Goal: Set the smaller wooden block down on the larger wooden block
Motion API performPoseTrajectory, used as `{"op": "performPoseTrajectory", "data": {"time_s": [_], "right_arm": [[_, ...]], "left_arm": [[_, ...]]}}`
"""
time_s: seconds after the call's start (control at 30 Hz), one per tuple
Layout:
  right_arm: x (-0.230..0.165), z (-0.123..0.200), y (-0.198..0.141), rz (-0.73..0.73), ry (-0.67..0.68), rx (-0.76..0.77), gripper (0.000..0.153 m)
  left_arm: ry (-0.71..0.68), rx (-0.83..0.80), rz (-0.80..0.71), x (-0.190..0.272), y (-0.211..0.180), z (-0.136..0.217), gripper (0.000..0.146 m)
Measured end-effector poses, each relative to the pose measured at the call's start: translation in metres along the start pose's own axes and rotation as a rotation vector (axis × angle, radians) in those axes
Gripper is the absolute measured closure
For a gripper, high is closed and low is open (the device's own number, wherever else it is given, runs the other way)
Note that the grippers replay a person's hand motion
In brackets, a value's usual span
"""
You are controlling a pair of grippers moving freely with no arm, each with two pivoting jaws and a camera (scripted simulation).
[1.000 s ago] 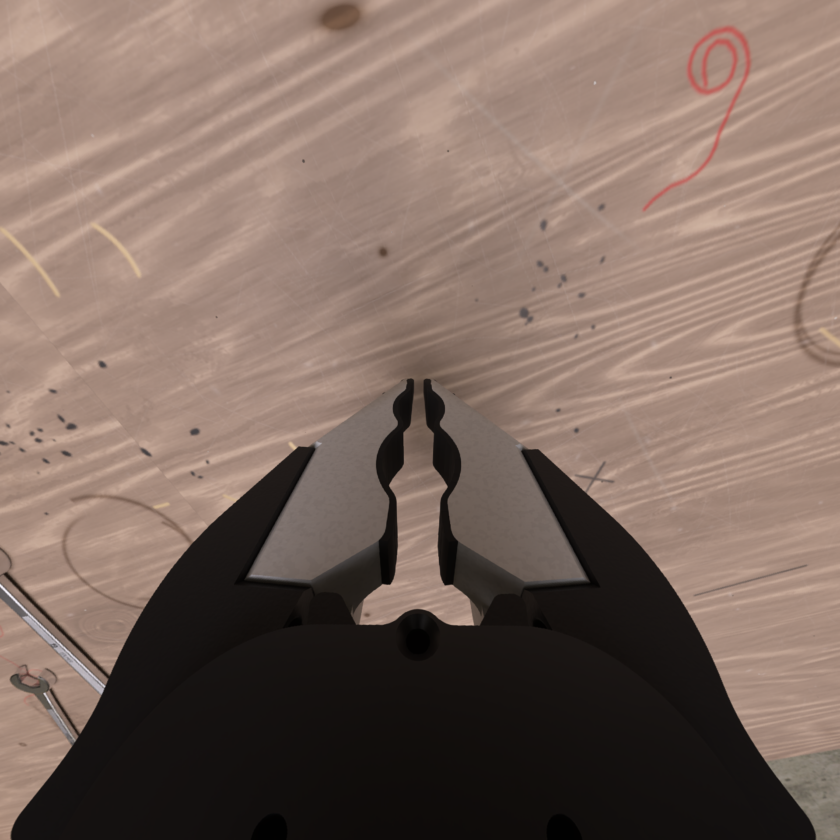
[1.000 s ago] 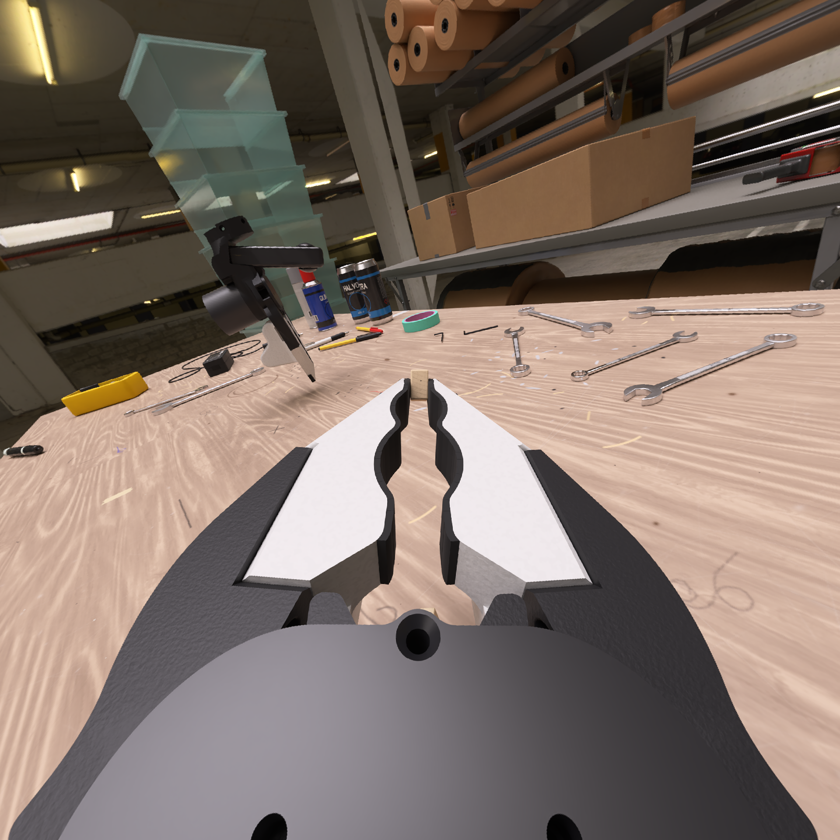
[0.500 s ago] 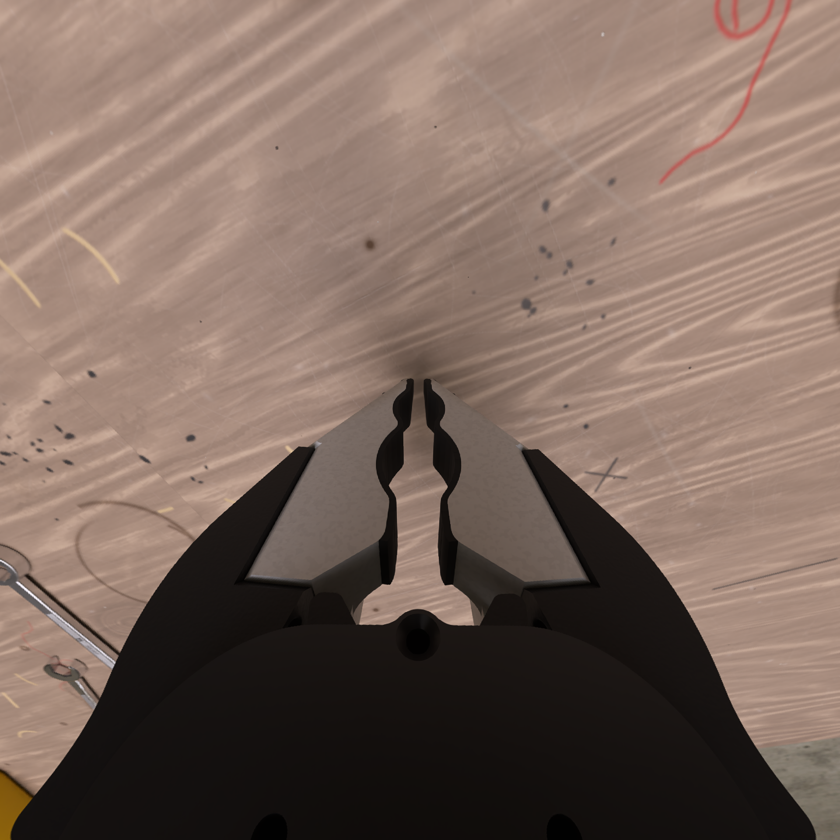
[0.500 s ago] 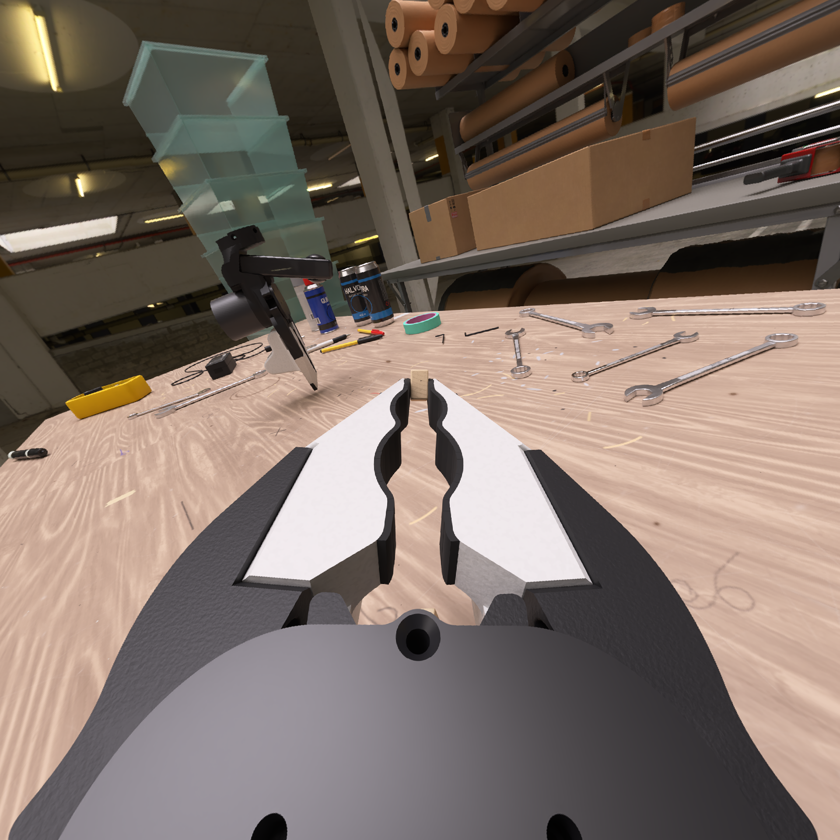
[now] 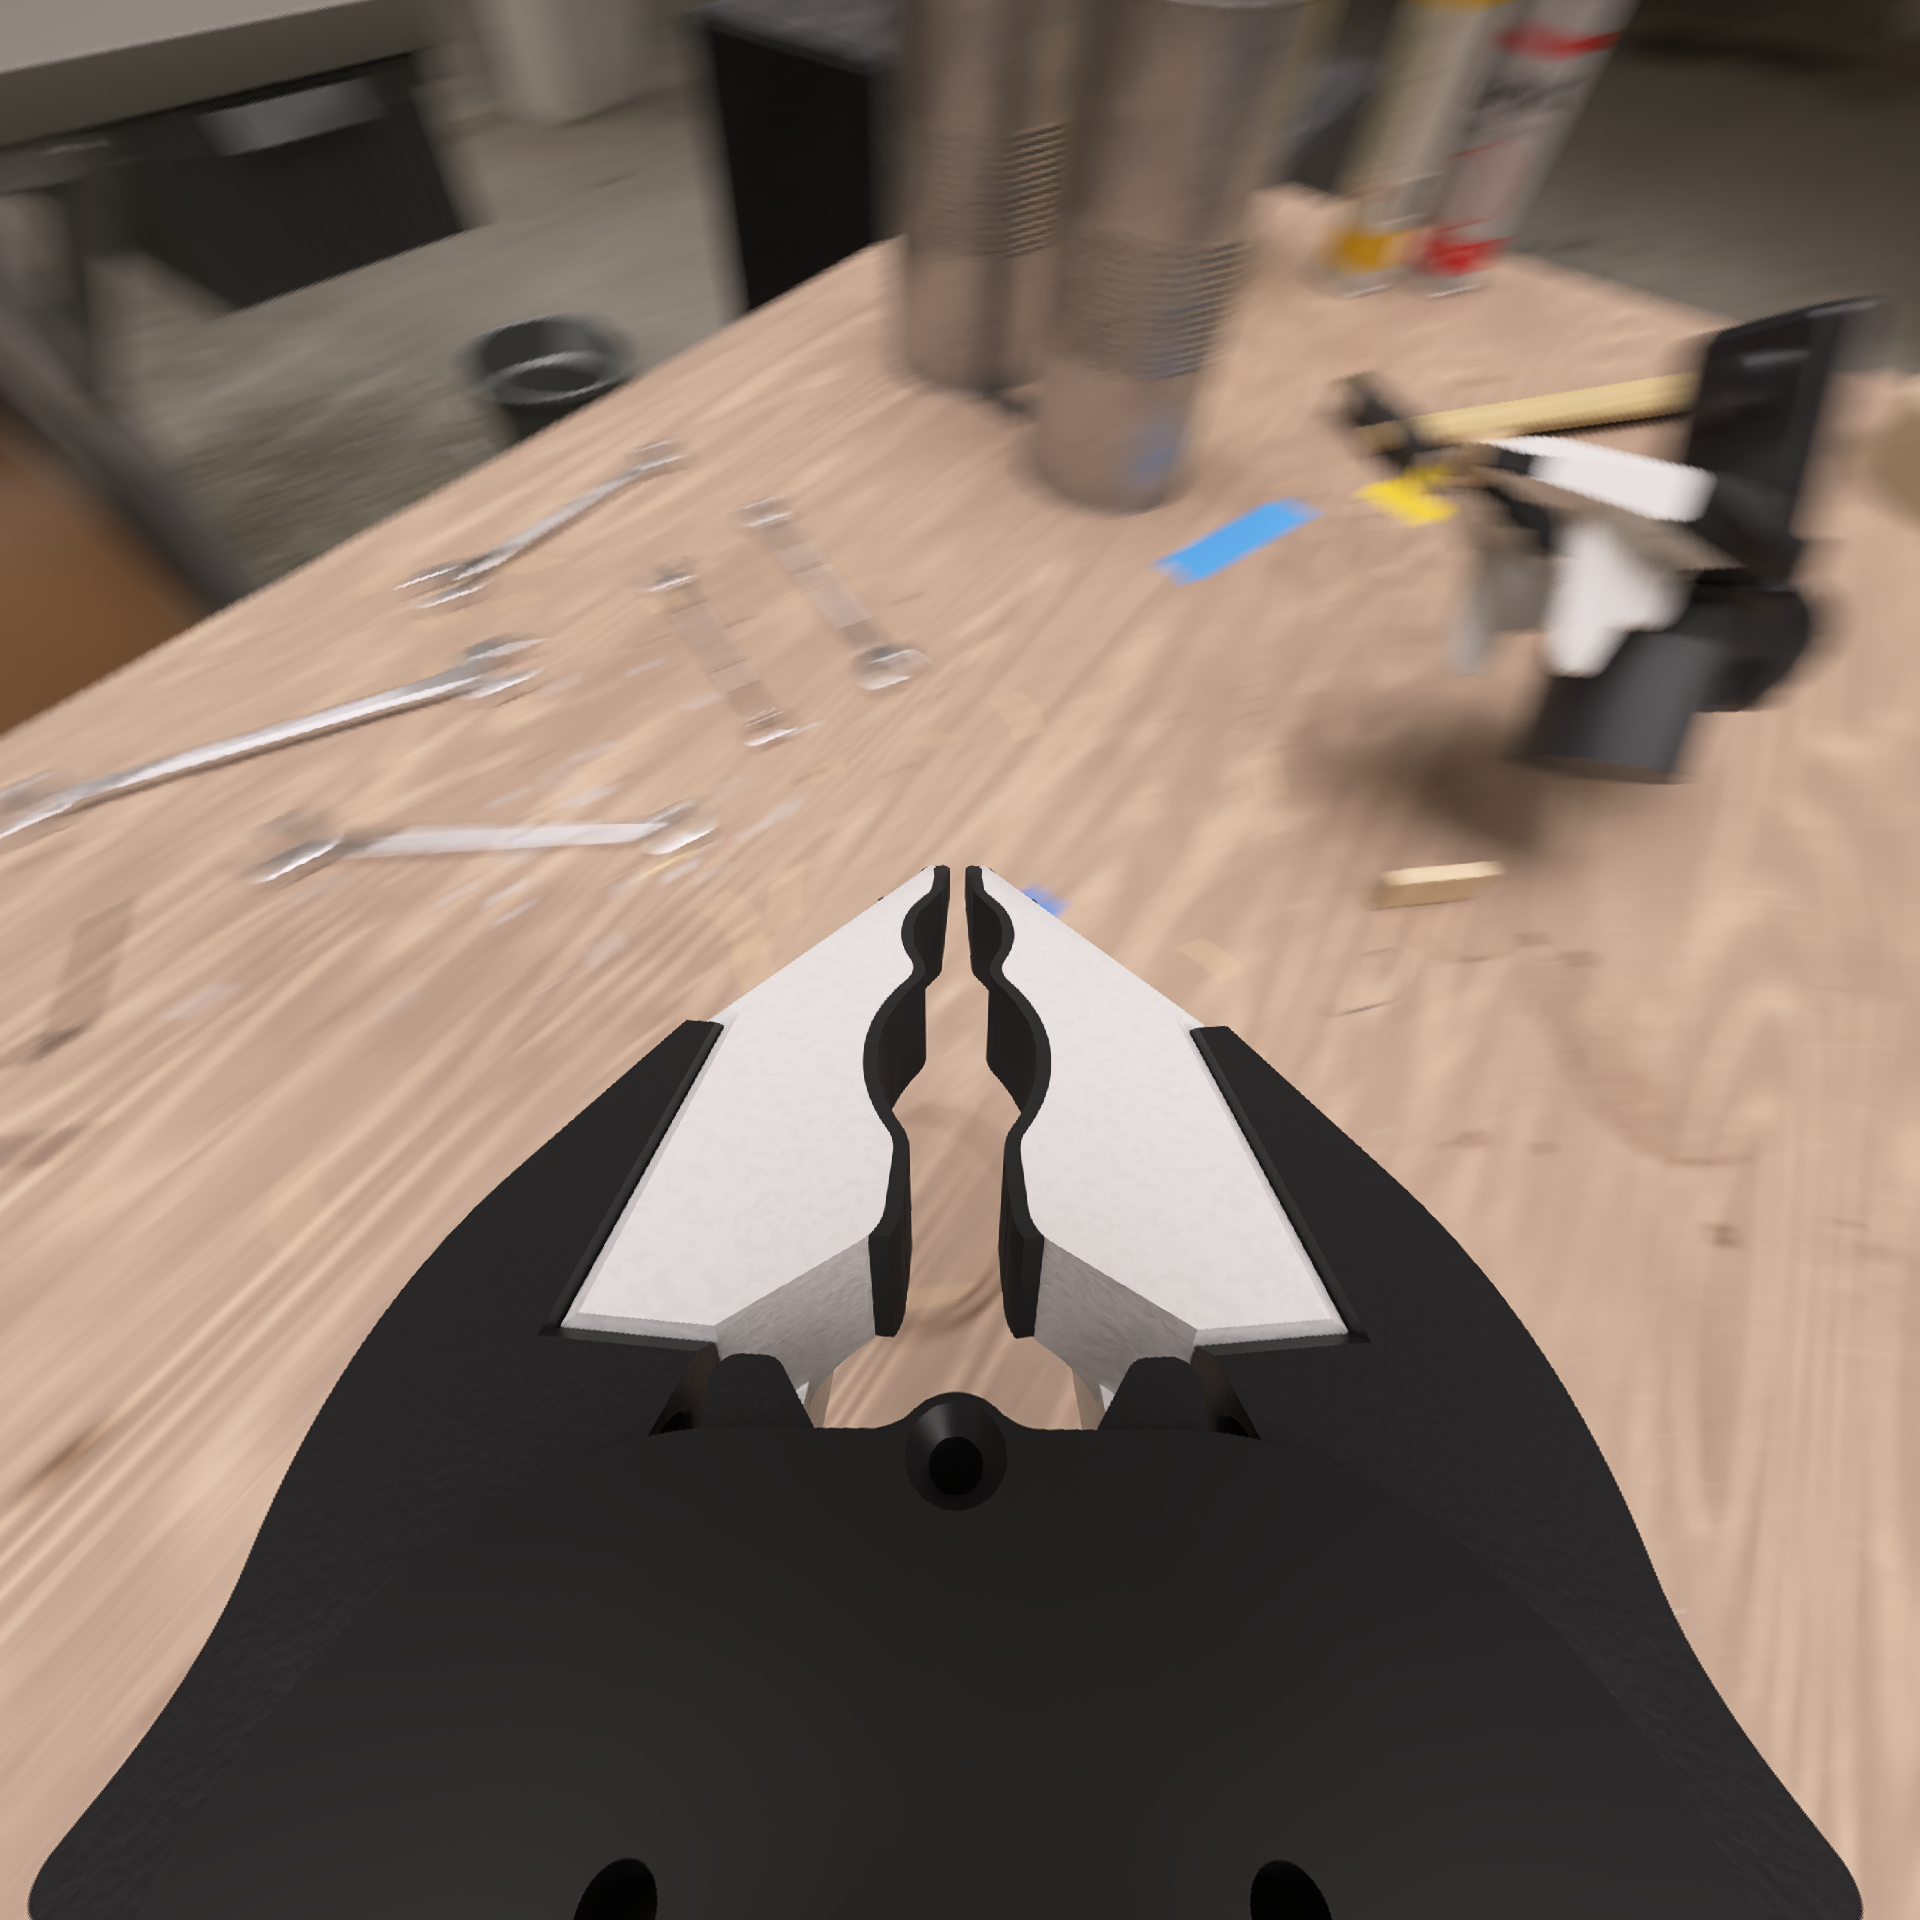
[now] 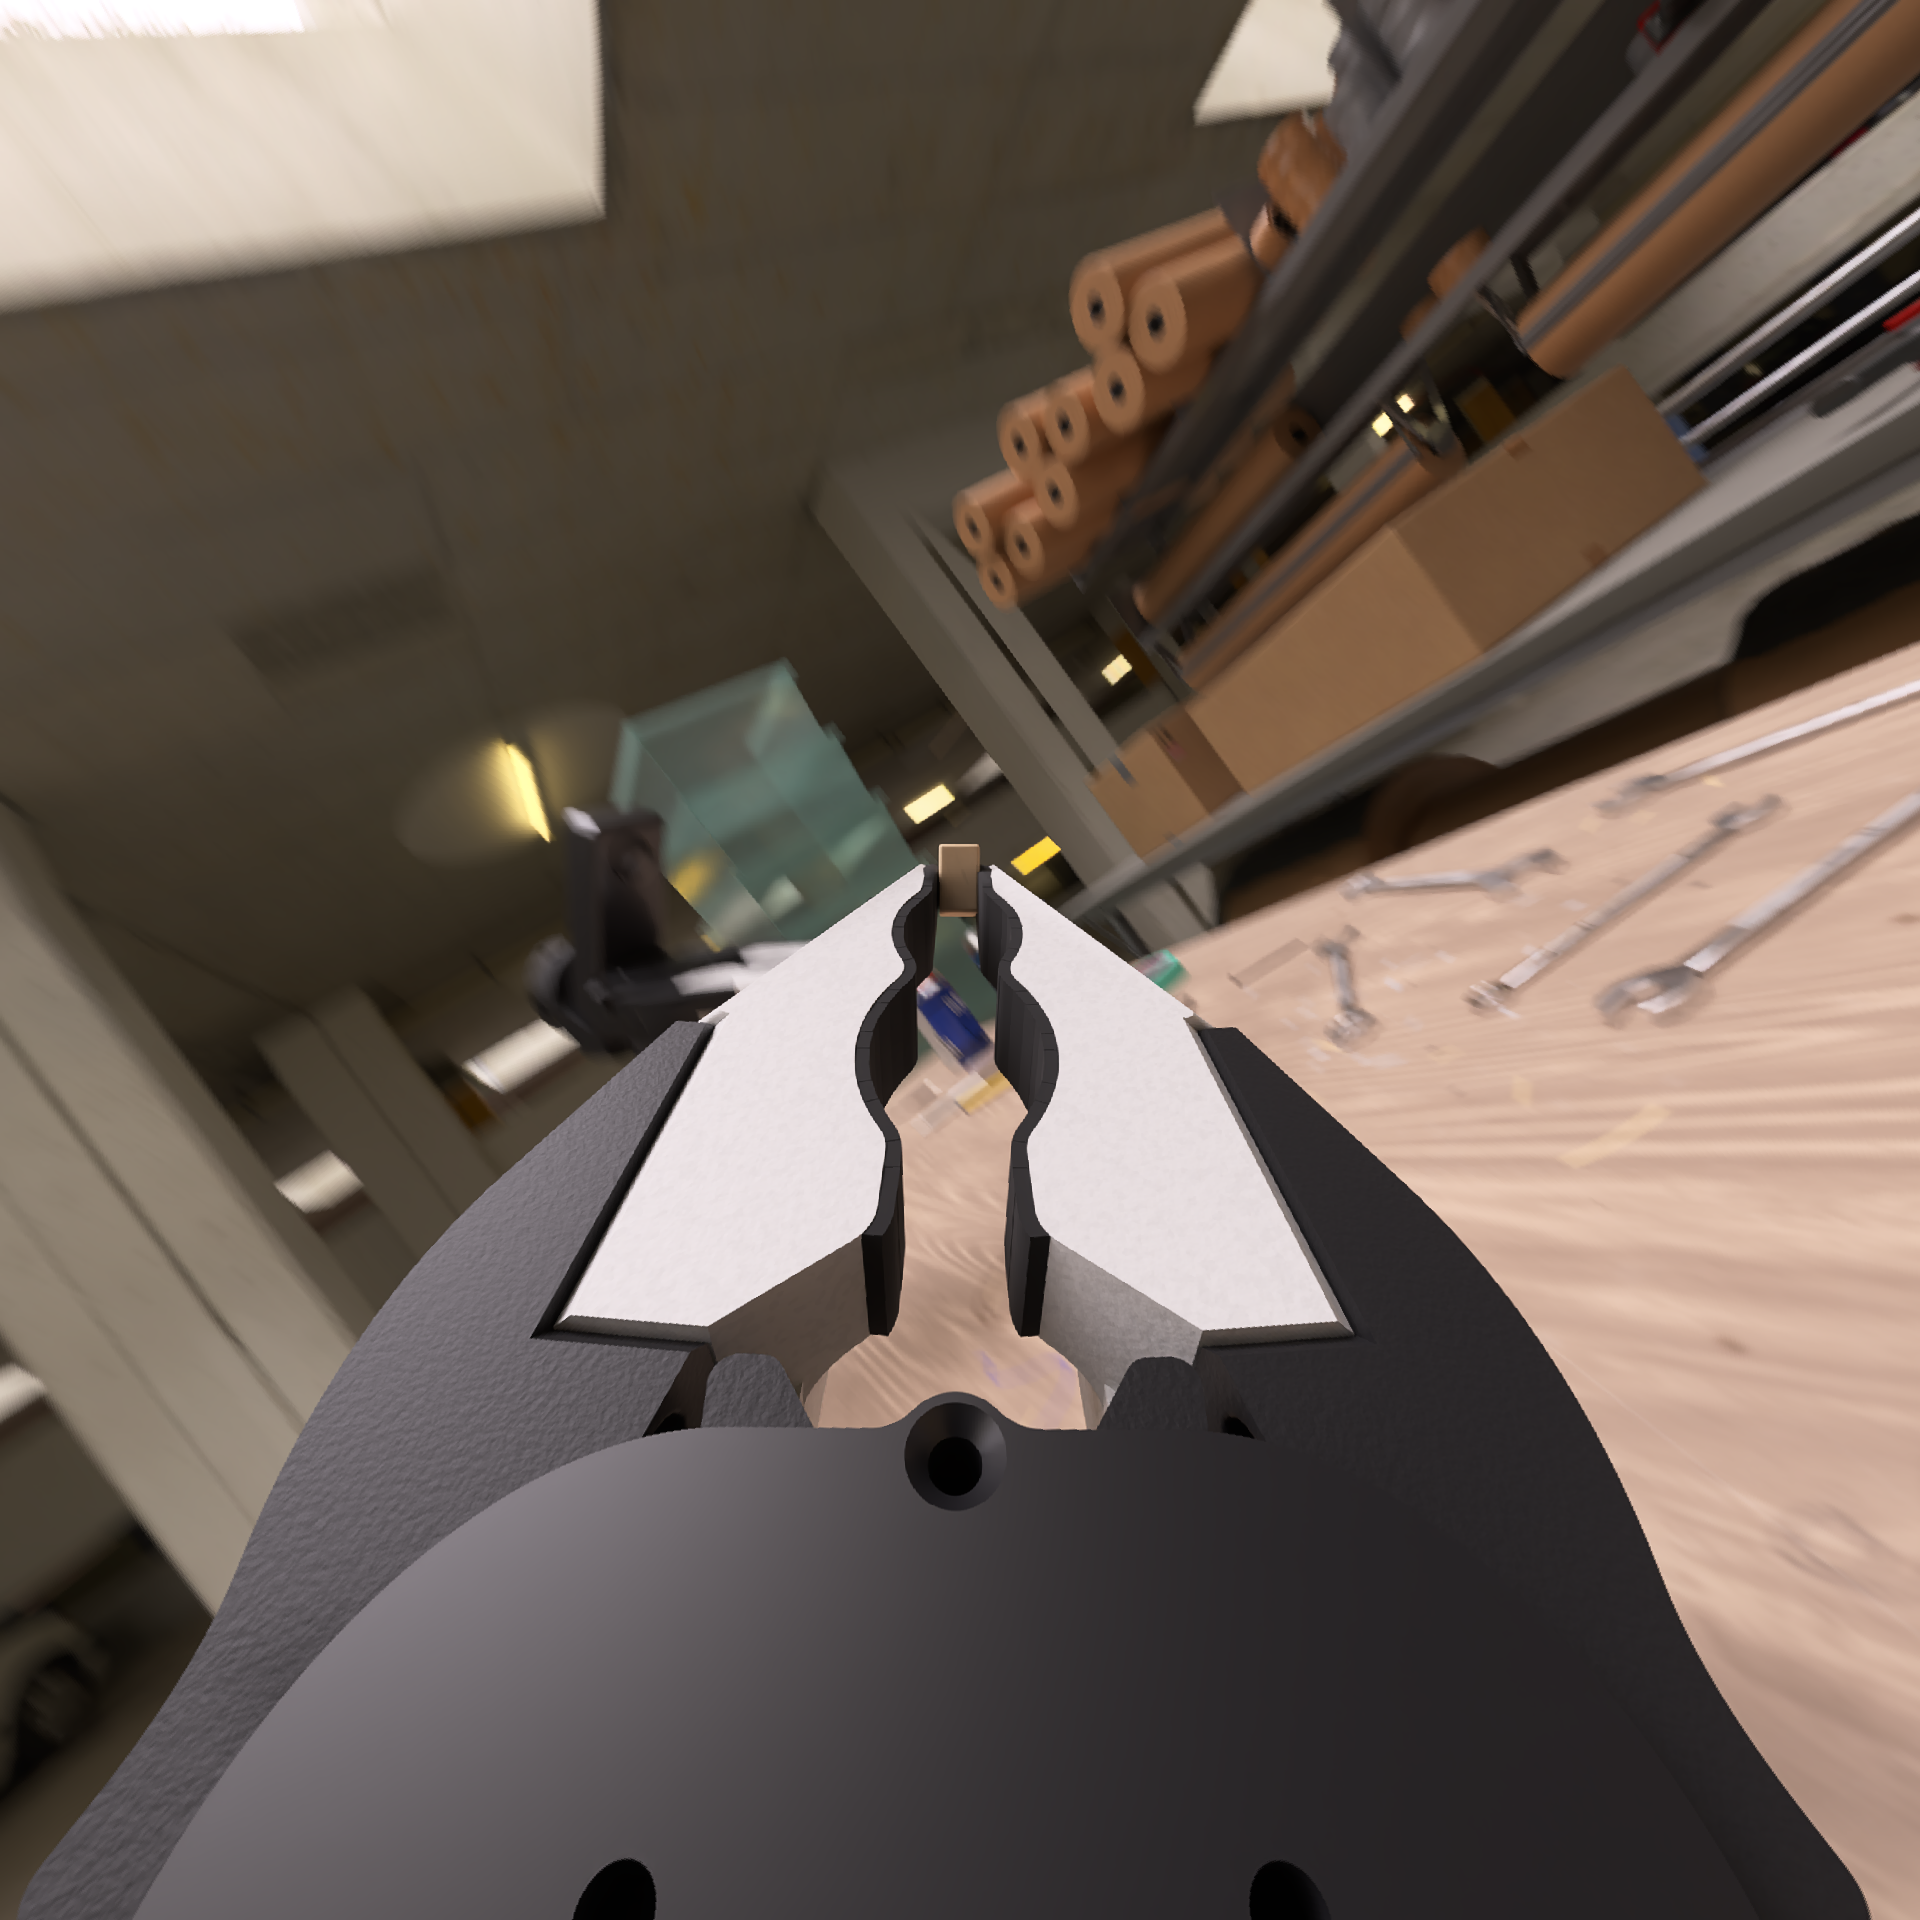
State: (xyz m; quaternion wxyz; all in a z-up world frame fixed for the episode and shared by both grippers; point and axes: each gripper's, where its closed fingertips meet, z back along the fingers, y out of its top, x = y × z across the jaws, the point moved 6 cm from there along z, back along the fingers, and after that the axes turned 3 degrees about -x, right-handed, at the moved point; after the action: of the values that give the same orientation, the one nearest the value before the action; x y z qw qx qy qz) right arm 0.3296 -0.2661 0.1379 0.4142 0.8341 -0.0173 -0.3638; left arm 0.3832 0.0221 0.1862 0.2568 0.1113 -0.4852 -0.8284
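Observation:
My right gripper is shut on the smaller wooden block, a small tan piece pinched at its fingertips, held above the table and tilted upward. In the left wrist view a tan wooden block, apparently the larger one, lies flat on the wooden table, right of my left gripper. The left gripper is shut and empty, above the table. The right gripper shows blurred beyond that block, above the table. The left gripper shows far off at the left in the right wrist view.
Several wrenches lie left of the left gripper and also show in the right wrist view. Metal cans and blue tape sit at the far side. Shelves with boxes stand behind the table.
The right gripper has risen off the table with the smaller block and tilted up and rolled. The left gripper has swung from looking straight down to looking across the table.

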Motion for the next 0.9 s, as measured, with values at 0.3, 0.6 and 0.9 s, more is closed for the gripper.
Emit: {"op": "performPoseTrajectory", "data": {"time_s": [0.3, 0.6, 0.9], "right_arm": [[-0.022, -0.003, 0.02, -0.47, 0.187, 0.271, 0.146], [-0.036, -0.001, -0.012, -0.314, 0.072, -0.092, 0.146], [-0.022, 0.051, -0.066, 0.475, -0.519, -1.141, 0.146]], "left_arm": [[-0.526, 0.066, -0.078, 0.111, 0.039, -0.085, 0.143], [-0.435, 0.089, -0.16, 0.108, 0.034, -0.071, 0.143], [-0.429, 0.039, -0.047, 0.084, -0.013, -0.061, 0.144]]}}
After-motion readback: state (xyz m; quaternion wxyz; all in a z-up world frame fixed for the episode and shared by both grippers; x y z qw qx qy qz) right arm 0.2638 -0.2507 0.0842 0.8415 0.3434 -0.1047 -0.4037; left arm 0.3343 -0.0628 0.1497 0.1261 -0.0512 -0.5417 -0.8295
